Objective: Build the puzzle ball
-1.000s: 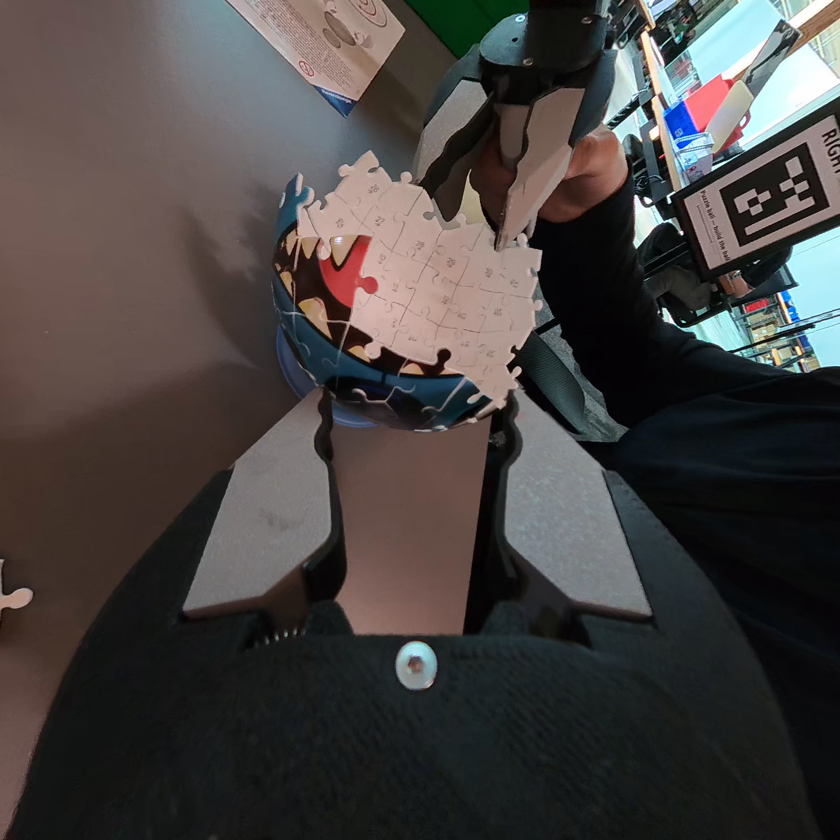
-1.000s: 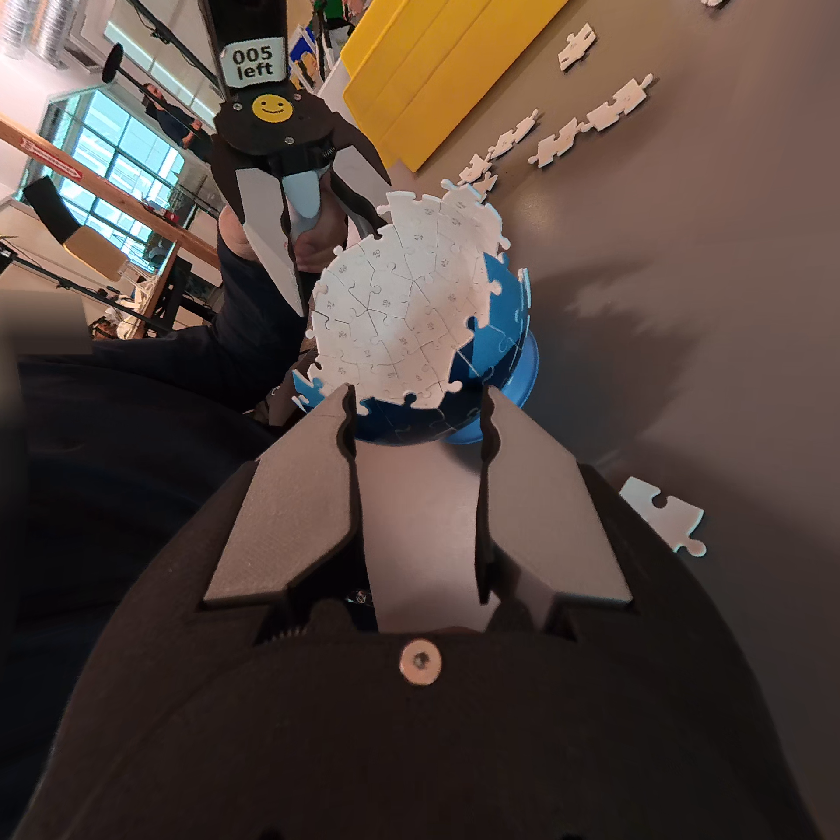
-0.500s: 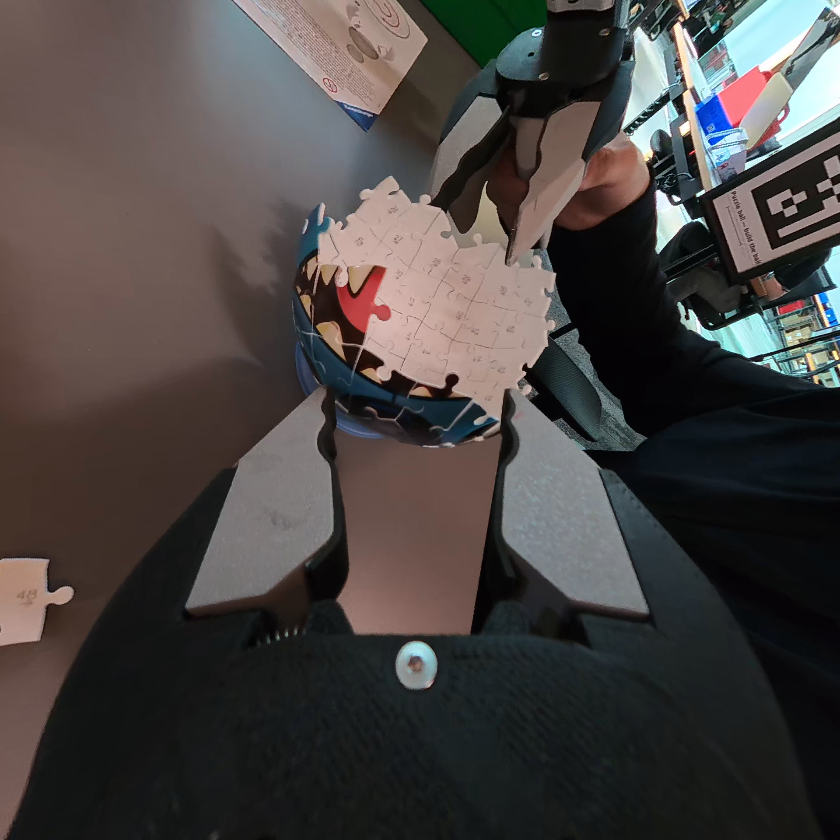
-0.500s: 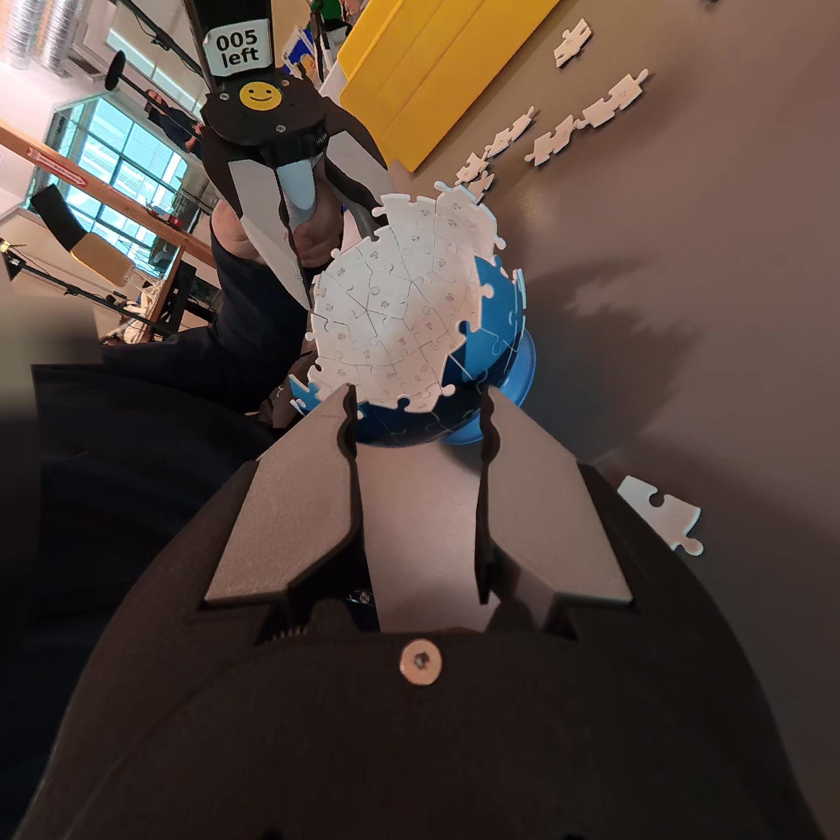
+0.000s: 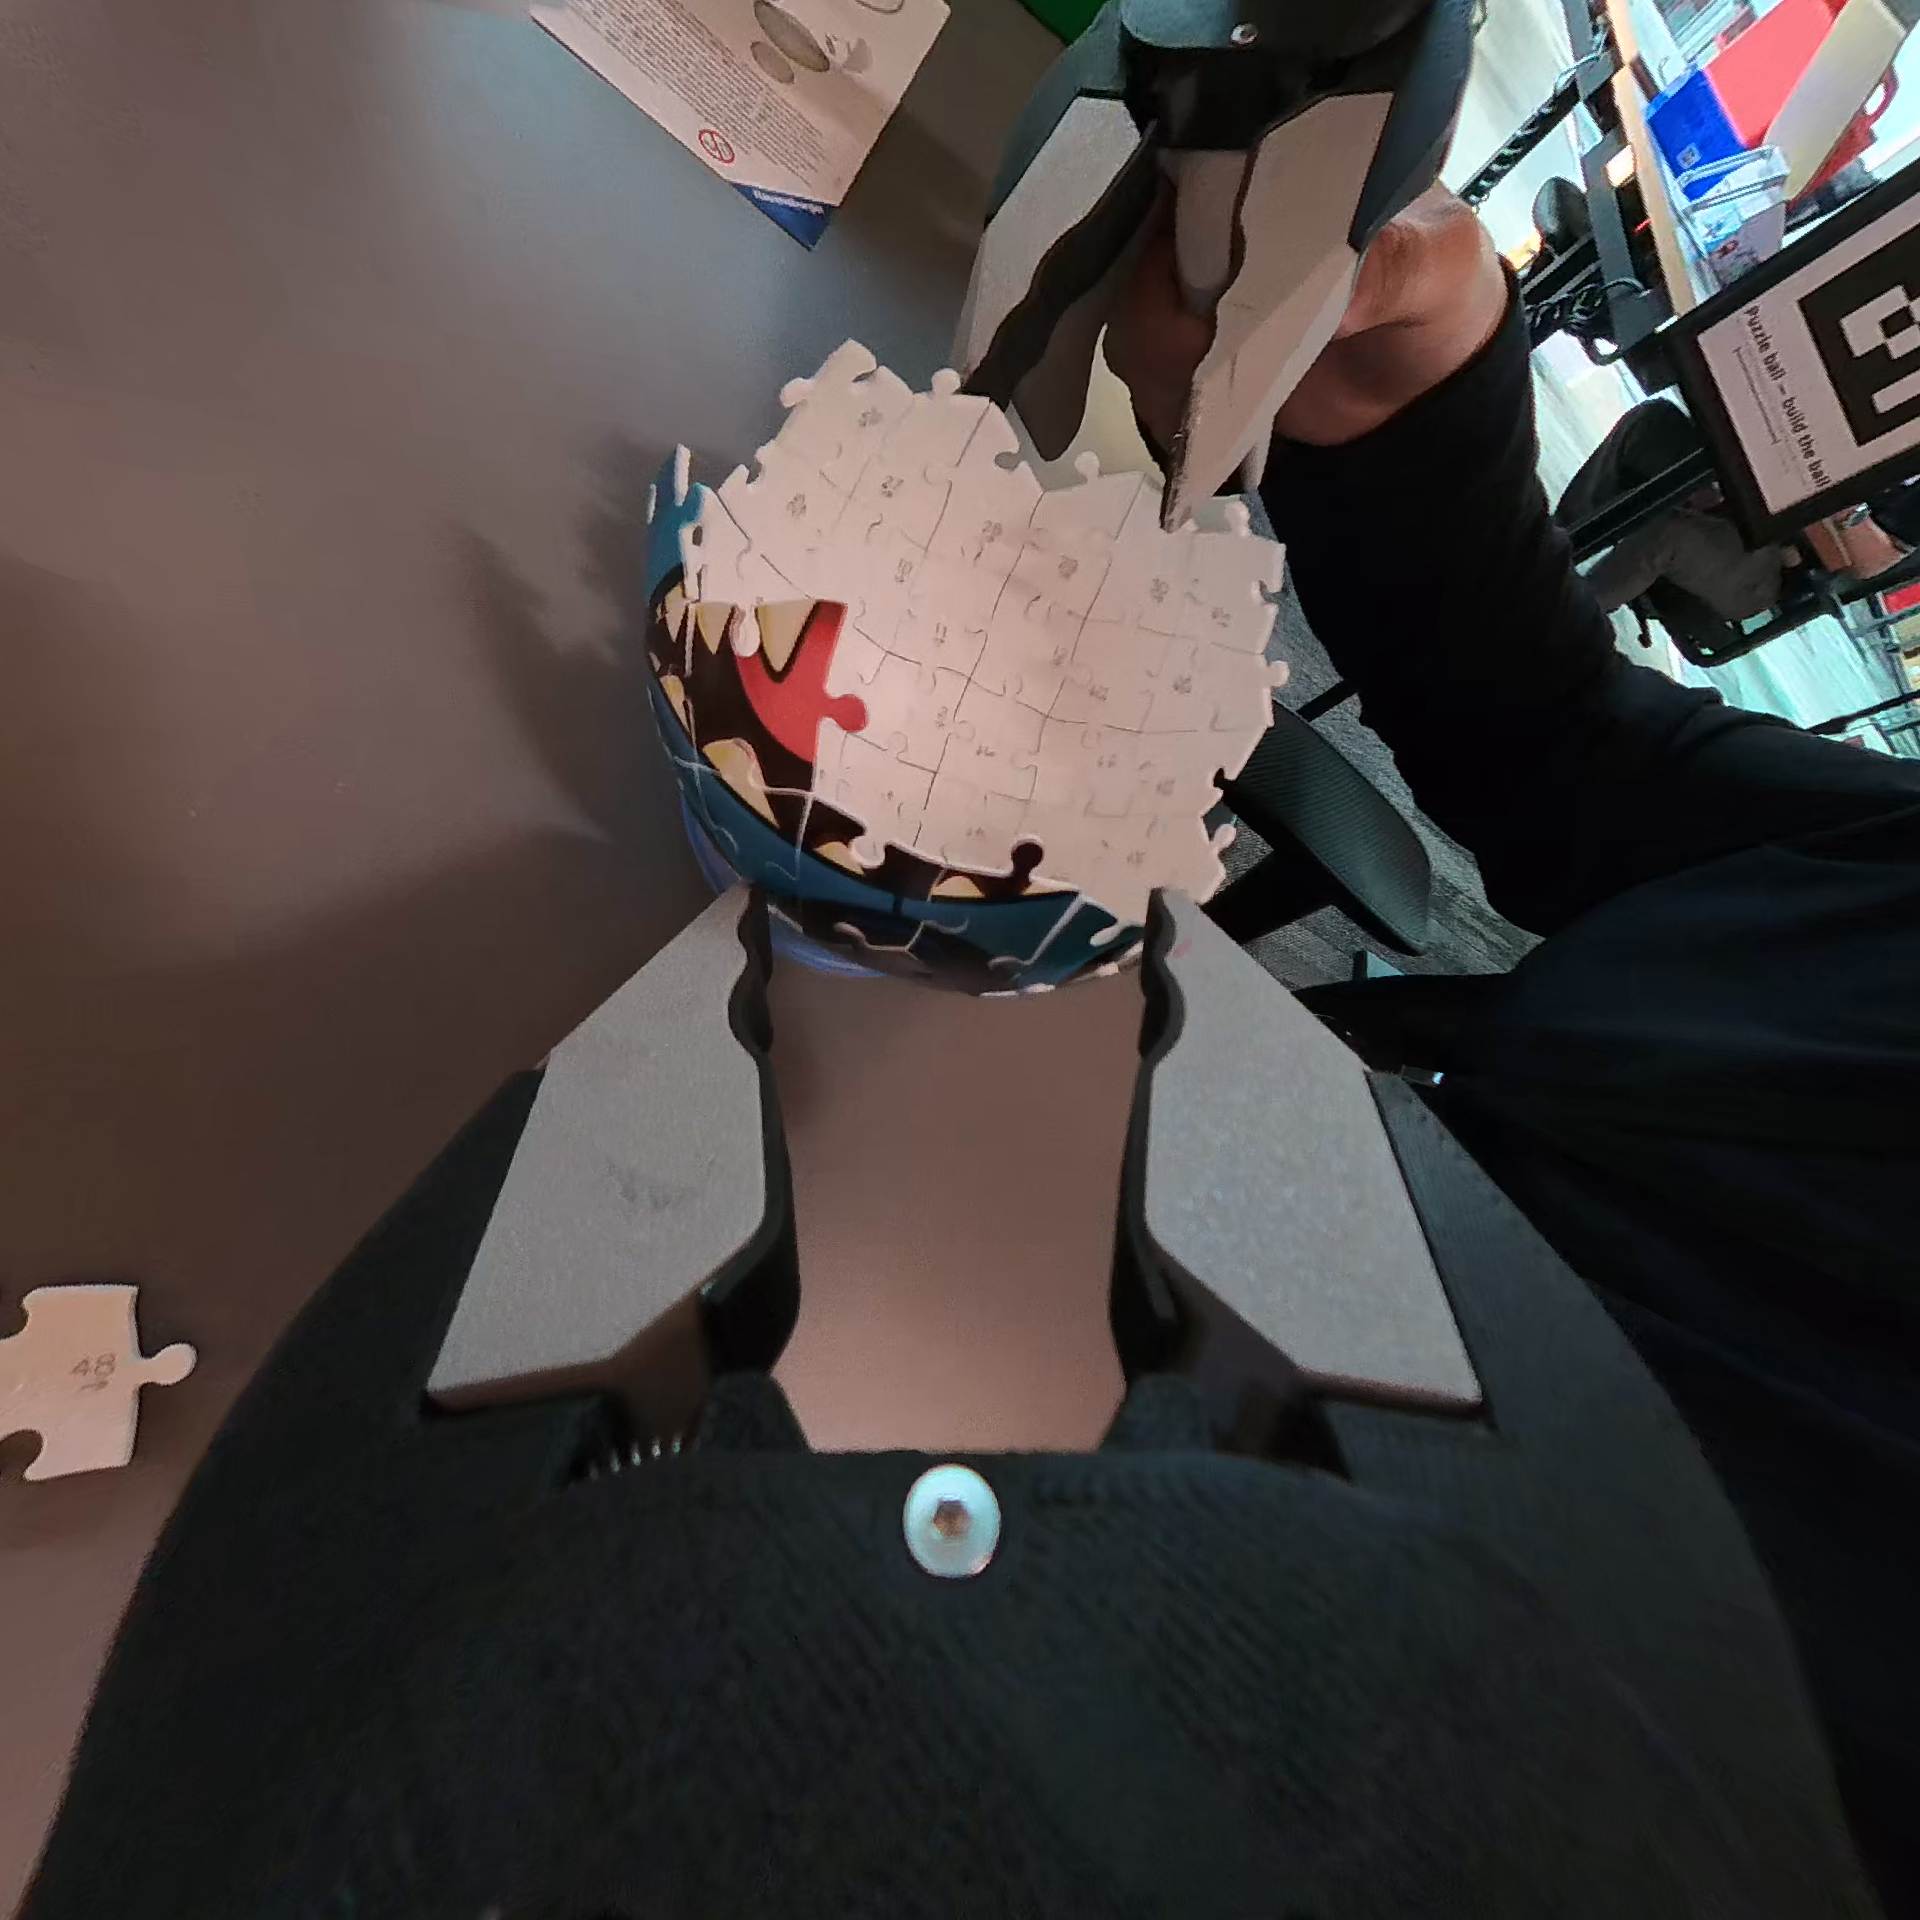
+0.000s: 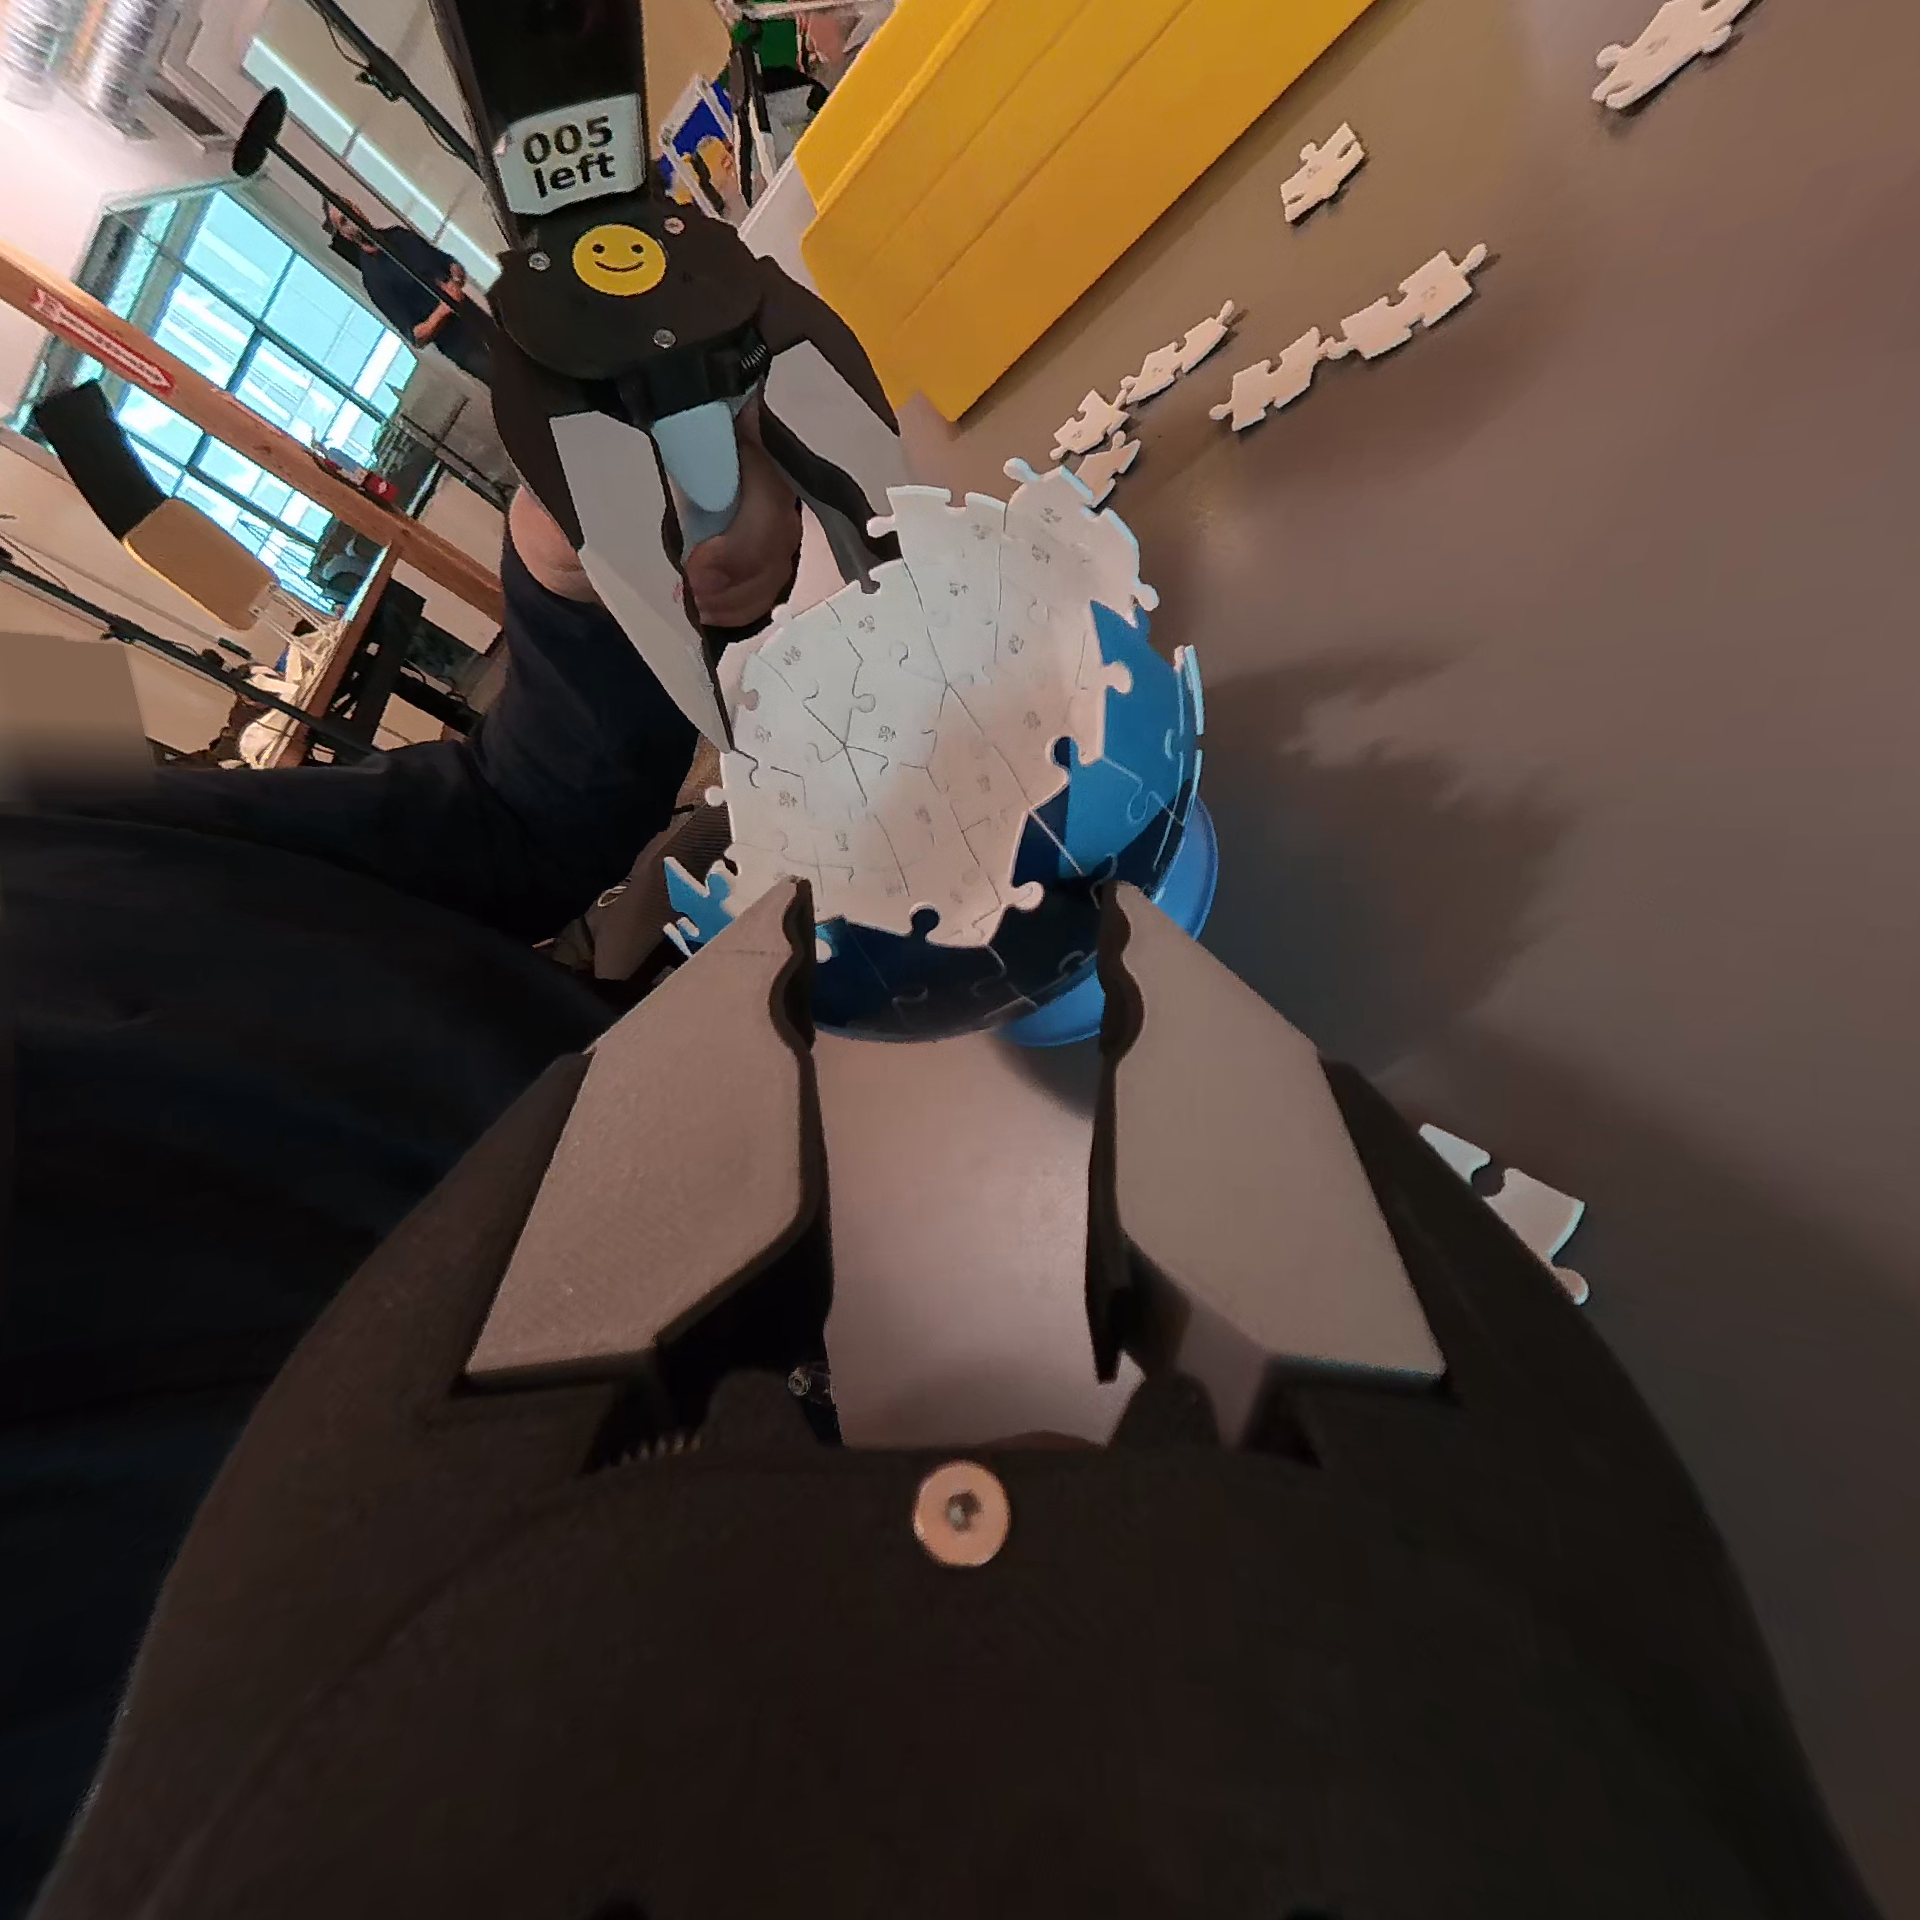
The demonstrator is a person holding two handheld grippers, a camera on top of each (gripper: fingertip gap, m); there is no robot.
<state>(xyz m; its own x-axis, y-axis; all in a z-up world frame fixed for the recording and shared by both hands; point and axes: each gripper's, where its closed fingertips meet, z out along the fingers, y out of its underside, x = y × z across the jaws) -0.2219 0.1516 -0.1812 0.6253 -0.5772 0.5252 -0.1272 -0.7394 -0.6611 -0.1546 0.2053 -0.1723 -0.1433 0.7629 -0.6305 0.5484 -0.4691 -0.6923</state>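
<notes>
The half-built puzzle ball (image 5: 1049, 675) is a bowl, white inside and blue outside with a toothed mouth picture. It stands tilted on a blue stand (image 6: 1174, 914) on the grey table. My left gripper (image 5: 951, 925) is open, and its tips are at the bowl's lower outer wall. My right gripper (image 6: 956, 925) is open, its tips at the blue outer wall (image 6: 935, 987) on the opposite side. In the left wrist view the right gripper (image 5: 1091, 468) has one fingertip on the far rim. In the right wrist view the left gripper (image 6: 800, 655) also spans the rim, open.
A loose white piece (image 5: 73, 1371) lies left of my left gripper and another (image 6: 1507, 1205) right of my right gripper. Several pieces (image 6: 1299, 364) lie near a yellow tray (image 6: 1039, 208). A leaflet (image 5: 748, 94) lies at the back. The person's dark sleeves (image 5: 1610, 831) are beside the ball. Across from one pair of fingers to the other is roughly 10 cm. Measured from the fingertips, the loose white piece (image 5: 73, 1371) is 12 cm or so from the left gripper and 25 cm from the right.
Both grippers have stayed open. The left wrist view has drawn back a little, bringing the loose piece into view. The left gripper's fingertip has come down onto the bowl's rim.
</notes>
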